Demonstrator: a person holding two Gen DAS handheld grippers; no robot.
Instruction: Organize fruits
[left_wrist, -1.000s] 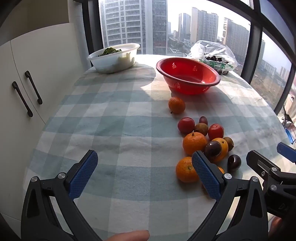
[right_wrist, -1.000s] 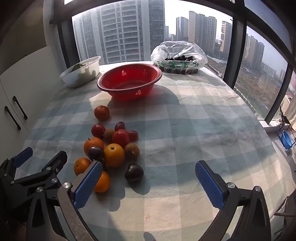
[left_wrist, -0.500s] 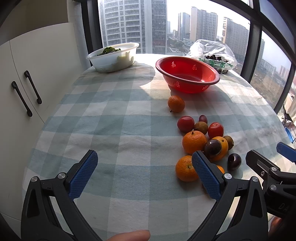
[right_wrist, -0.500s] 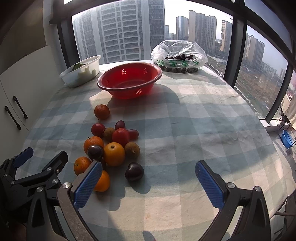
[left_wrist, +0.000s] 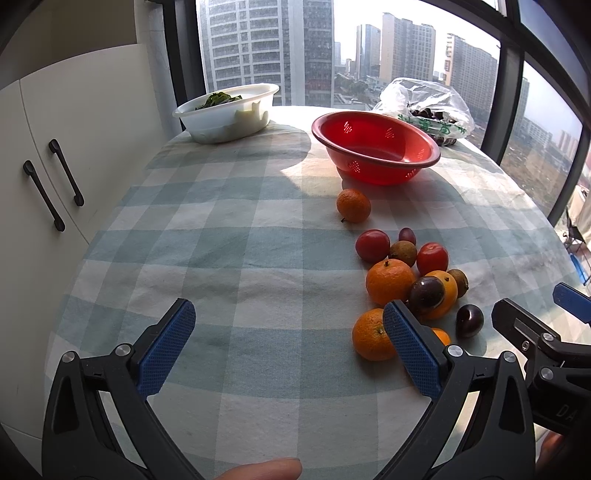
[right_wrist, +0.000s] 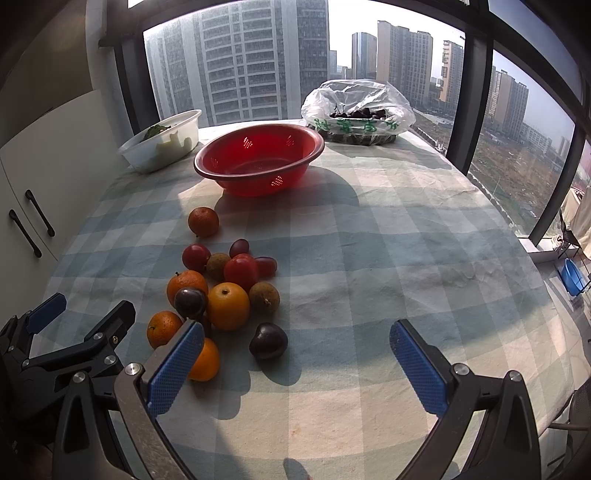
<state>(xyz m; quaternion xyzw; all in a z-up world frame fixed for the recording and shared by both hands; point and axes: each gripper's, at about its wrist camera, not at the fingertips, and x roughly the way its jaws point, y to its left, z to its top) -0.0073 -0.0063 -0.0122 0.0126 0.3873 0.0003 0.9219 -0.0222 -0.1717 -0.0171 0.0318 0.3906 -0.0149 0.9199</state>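
A pile of fruit lies on the checked tablecloth: oranges (left_wrist: 390, 281) (right_wrist: 228, 305), red tomatoes (left_wrist: 432, 257) (right_wrist: 241, 272), dark plums (left_wrist: 469, 320) (right_wrist: 268, 340) and small brown fruits. One orange (left_wrist: 353, 205) (right_wrist: 203, 221) lies apart, nearer the empty red colander bowl (left_wrist: 375, 153) (right_wrist: 258, 158). My left gripper (left_wrist: 291, 350) is open and empty, left of the pile. My right gripper (right_wrist: 295, 363) is open and empty, with the pile at its left finger.
A white bowl of greens (left_wrist: 229, 112) (right_wrist: 162, 146) stands at the back left. A plastic bag of dark fruit (left_wrist: 428, 107) (right_wrist: 358, 110) lies at the back by the window. White cabinet doors (left_wrist: 55, 177) stand left of the table.
Both grippers have crept slightly forward toward the fruit; the fruit and bowls have not moved.
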